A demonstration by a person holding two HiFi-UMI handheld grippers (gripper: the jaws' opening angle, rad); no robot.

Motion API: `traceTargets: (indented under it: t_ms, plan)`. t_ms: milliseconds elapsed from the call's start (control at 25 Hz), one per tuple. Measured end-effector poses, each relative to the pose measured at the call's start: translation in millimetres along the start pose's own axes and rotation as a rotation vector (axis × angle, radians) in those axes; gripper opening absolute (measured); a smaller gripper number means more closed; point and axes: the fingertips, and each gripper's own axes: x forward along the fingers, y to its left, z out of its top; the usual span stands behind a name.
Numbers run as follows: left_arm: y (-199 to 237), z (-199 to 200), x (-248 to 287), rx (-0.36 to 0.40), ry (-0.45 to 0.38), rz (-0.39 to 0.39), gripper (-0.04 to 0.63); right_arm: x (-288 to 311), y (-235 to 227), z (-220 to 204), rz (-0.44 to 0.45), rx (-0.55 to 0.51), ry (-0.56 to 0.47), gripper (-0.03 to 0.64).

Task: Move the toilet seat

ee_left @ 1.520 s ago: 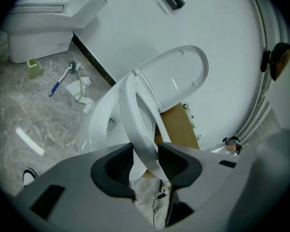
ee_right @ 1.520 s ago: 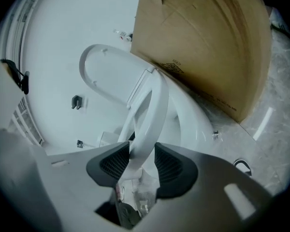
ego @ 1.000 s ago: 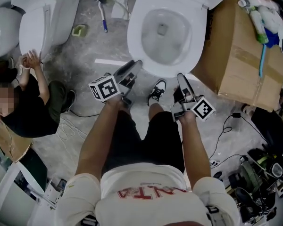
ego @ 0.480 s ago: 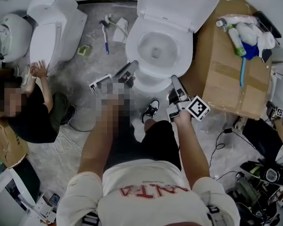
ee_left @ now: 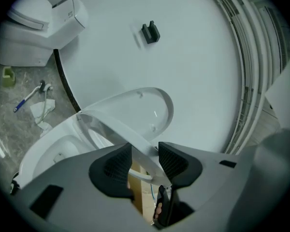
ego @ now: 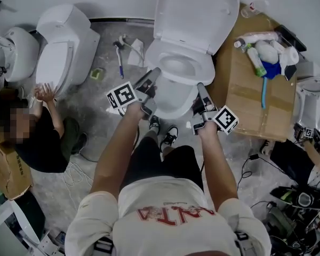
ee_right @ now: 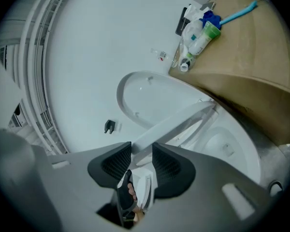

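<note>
Versus a second ago: the toilet seat is no longer lying flat on the bowl; its front edge is now lifting off the rim and tilting up toward the raised lid. Both grippers are sitting higher and further in, with more wall showing in the head view.

The right gripper jaws have just been closing, with the seat's front bar between the ribbed black pads and pressed there. The left gripper is clamping the same seat on the other side, pads on the rim.

The seat is a glossy white plastic oval ring, thin in profile. The lid is the same gloss, rounded, with small bumpers underneath. The bowl is smooth white ceramic. The floor is mottled grey stone. A brown cardboard box beside the toilet is carrying cleaning bottles. A second white toilet is standing at the left, with another person crouching by it.

Both arms are reaching forward, nearly straight, with the grippers pointing almost level at the seat front and the marker cubes facing up.
</note>
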Motion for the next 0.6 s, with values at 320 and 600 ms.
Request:
traceTargets:
  t_ms: [320,600]
  plan:
    - [-30.2,40.8,46.2,0.027,0.041,-0.065,0.165,33.3,19.9,55.4,-0.021,0.056,-0.102,0.132]
    - [-52.2,83.6,97.4,0.003,0.062,-0.123,0.153,76.9,35.5,111.0,-0.012,0.082,-0.164,0.129]
